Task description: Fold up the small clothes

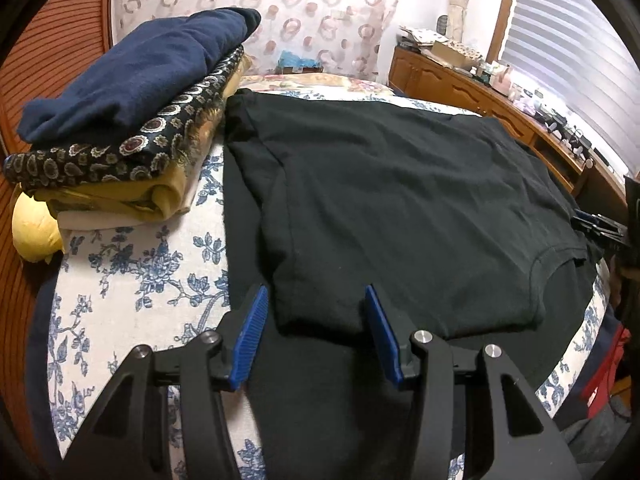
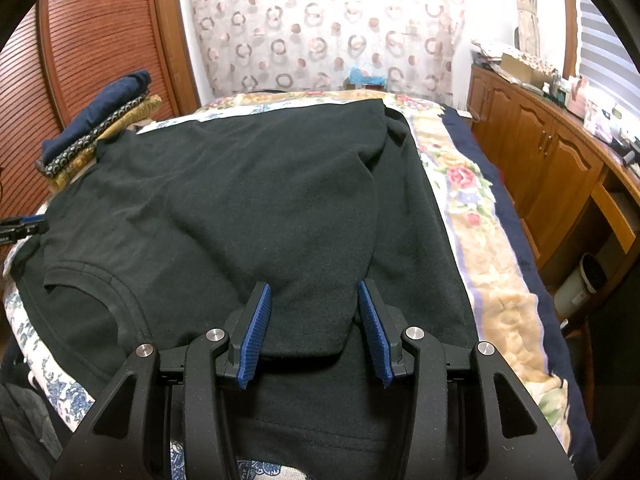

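Note:
A black T-shirt [image 1: 400,200] lies spread on the bed with both sides folded inward; its collar [image 1: 560,256] is at the right. My left gripper [image 1: 316,300] is open, its blue pads either side of the folded left sleeve edge, holding nothing. In the right wrist view the same shirt [image 2: 248,200] fills the middle, collar [image 2: 104,280] at the left. My right gripper [image 2: 314,294] is open over the folded right sleeve flap. The tip of each gripper shows at the edge of the other's view.
A stack of folded clothes [image 1: 132,120], navy on top, sits on the bed's left side by a yellow cushion [image 1: 34,232]. A floral bedspread [image 1: 140,272] lies under the shirt. A wooden cabinet [image 2: 560,168] with clutter runs along the right. A curtain [image 2: 328,32] hangs behind.

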Action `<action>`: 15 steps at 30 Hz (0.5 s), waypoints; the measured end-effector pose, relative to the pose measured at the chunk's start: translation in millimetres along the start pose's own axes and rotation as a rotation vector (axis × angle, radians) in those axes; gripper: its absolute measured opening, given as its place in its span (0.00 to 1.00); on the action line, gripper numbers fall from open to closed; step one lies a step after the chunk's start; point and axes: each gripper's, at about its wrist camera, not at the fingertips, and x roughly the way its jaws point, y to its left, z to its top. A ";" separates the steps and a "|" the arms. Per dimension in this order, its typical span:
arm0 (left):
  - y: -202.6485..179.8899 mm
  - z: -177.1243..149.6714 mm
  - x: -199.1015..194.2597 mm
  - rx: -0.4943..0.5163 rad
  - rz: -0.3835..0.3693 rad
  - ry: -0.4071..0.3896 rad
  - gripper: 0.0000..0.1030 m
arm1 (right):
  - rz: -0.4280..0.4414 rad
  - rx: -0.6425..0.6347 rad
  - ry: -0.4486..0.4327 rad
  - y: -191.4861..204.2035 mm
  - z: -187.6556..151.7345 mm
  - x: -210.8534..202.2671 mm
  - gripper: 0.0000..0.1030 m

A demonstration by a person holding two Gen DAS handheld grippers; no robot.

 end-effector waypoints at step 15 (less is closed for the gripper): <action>-10.6 1.2 -15.2 0.042 0.020 -0.072 0.05 | -0.002 -0.050 0.013 3.9 1.1 -5.8 0.04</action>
